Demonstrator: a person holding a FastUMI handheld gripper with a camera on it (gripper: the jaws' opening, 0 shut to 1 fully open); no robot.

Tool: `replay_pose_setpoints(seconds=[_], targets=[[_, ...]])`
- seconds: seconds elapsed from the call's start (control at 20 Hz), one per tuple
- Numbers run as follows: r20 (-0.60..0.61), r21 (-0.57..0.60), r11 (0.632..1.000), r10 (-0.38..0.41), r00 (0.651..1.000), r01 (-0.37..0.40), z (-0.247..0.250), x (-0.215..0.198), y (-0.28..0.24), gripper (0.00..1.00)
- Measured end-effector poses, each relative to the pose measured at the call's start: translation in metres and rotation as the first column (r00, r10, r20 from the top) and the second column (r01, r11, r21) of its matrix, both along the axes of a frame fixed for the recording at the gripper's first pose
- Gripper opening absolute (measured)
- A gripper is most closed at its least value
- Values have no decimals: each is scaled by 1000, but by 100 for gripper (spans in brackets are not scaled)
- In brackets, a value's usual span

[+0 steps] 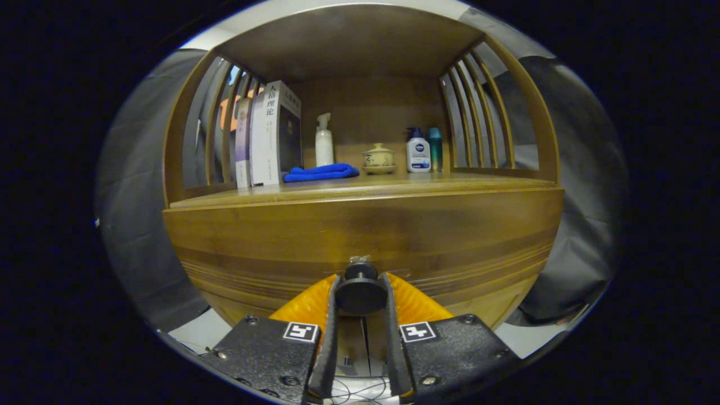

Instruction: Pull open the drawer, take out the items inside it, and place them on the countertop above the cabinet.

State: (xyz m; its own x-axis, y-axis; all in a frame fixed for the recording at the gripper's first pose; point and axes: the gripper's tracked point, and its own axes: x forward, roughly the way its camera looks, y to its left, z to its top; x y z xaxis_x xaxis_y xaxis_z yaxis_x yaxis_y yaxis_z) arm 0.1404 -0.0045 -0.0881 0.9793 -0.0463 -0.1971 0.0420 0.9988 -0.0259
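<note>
gripper [360,292] is closed on the dark round knob [360,291] of the drawer [365,236], one finger pressing each side. drawer front looks flush with the cabinet; contents hidden. countertop [394,184] above it has bare wood along the front edge. at the back: books [270,135] with printed spines, blue cloth [320,172], white pump bottle [324,142], lidded cup [378,157], labelled white bottle [418,151], teal bottle [435,147]. slatted sides close both ends.
</note>
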Motion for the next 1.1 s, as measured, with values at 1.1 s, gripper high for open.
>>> replay_pose_setpoints(seconds=[1.1], targets=[[-10,44,998,44,999,-43,-8,-138,1,38]])
